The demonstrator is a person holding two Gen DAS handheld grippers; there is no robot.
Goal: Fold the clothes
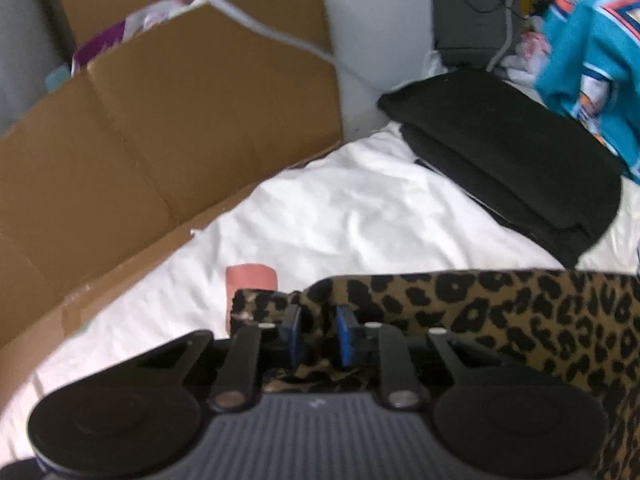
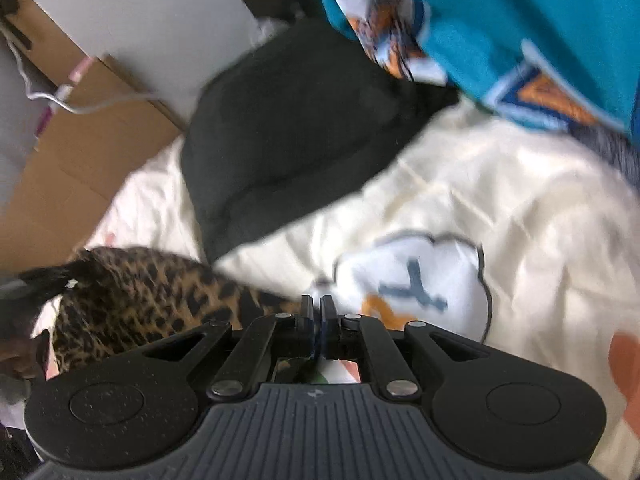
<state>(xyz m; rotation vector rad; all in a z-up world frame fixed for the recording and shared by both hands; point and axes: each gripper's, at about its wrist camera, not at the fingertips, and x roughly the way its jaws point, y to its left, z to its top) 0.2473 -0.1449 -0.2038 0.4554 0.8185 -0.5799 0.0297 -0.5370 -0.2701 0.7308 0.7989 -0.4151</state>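
Left hand-held gripper (image 1: 318, 330) pinches leopard cloth (image 1: 500, 312); cardboard (image 1: 160, 120) only in its view.

One leopard-print fabric garment (image 1: 500, 312), one folded black garment (image 1: 512, 156) ahead of the grippers, one teal jersey (image 1: 592, 60) beyond, one brown cardboard box (image 1: 160, 128).

White bed cover (image 1: 340, 216): black folded clothes (image 1: 512, 152), leopard-print garment (image 1: 520, 312), teal jersey (image 1: 592, 64).

Bare white bedding (image 1: 340, 208) ahead – cardboard (image 1: 160, 120) left, black folded stack (image 1: 512, 152) right
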